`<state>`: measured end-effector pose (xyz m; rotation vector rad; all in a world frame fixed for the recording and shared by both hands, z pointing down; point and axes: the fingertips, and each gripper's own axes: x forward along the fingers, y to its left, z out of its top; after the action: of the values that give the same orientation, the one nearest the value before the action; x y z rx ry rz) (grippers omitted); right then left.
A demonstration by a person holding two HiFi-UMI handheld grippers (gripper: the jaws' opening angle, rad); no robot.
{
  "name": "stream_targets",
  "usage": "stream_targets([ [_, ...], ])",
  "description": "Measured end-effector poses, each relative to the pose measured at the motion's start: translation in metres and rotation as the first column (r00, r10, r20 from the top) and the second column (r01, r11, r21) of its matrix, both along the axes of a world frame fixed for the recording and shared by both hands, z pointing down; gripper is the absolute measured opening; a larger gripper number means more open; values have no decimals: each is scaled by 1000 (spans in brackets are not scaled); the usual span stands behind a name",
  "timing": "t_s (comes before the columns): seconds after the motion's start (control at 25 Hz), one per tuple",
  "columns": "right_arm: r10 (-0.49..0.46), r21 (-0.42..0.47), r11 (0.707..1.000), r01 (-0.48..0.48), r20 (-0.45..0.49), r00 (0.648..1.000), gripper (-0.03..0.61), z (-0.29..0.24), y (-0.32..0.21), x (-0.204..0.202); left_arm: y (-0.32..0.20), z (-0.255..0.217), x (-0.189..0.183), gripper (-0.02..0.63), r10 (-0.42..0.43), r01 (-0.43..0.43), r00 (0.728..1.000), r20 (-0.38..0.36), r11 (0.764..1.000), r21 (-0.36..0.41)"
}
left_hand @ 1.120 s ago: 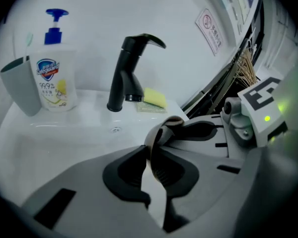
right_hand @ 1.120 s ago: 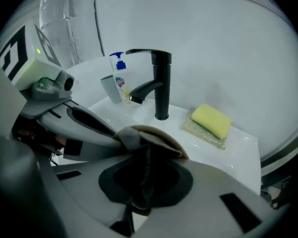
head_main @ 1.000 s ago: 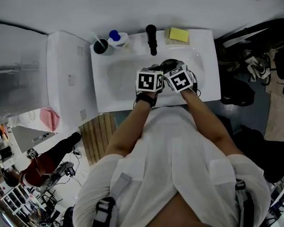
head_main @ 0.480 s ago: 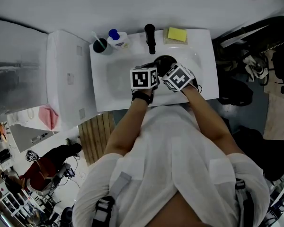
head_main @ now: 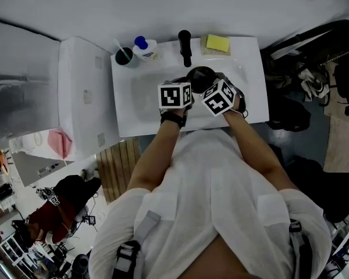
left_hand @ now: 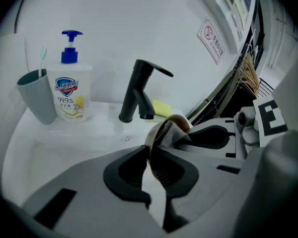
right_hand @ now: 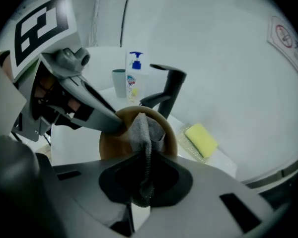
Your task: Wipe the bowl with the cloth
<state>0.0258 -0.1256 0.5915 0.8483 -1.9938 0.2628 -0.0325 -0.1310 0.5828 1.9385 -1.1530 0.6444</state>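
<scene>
The white surface (head_main: 141, 106) with its sunken basin fills the upper middle of the head view, and the person's 2 arms reach over its near edge. Above the right part of the basin, the left tongs (left_hand: 150, 155) are pinched narrow on the rim of the brown bowl (left_hand: 178, 121), which is tilted on edge. The right tongs (right_hand: 141, 177) are closed on a fold of the grey cloth (right_hand: 143, 132), which is pushed into the bowl's hollow.

Just behind the bowl, at the back edge, rises the black faucet (left_hand: 139, 90), its spout reaching toward the bowl. Left of the faucet stands a pump soap bottle (left_hand: 69, 90). Just beside that, further left, is a grey-green cup (left_hand: 36, 97) with 1 toothbrush (left_hand: 42, 57) standing in it. A yellow sponge (right_hand: 201, 139) lies right of the faucet, near the back right corner.
</scene>
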Motion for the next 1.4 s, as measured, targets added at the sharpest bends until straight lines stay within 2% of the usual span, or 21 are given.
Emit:
stream_targets([
  [0.12,72,60,995,-76,64,995,40,-10,-10,1,0,-3,4,34,17,-17,1000,3,1000,3],
  [0.28,69,106,991,-78,80,994,40,-19,-17,-5,4,-7,13,34,51,-51,999,3,999,8],
  [0.48,22,113,993,-28,55,998,40,-17,-17,-10,2,-9,15,35,65,-65,998,6,998,11],
  [0.64,-48,107,993,46,23,999,40,-12,-13,-17,-7,-13,6,35,52,-54,998,37,997,49],
  [0.72,-85,103,991,82,28,996,45,-14,-9,-20,-6,-7,1,32,35,-35,999,30,999,21],
  [0.88,-128,76,990,121,93,987,145,-25,3,-24,-6,6,-14,24,-1,2,999,35,1000,-26],
  [1.04,-182,101,980,173,87,980,155,-38,9,-25,-8,8,-24,18,-15,17,999,48,999,-35],
  [1.16,-231,85,971,225,59,971,155,-34,15,-27,-7,8,-25,18,-2,4,998,65,999,-33],
  [1.24,-290,88,953,289,-1,957,153,-28,19,-26,-7,9,-24,17,23,-20,996,85,999,-32],
  [1.36,-377,99,916,389,-125,918,97,-17,23,-26,-5,7,-23,17,46,-43,995,84,998,-37],
  [1.4,-384,106,909,403,-162,909,56,-15,21,-25,-4,6,-22,17,51,-48,996,78,998,-38],
])
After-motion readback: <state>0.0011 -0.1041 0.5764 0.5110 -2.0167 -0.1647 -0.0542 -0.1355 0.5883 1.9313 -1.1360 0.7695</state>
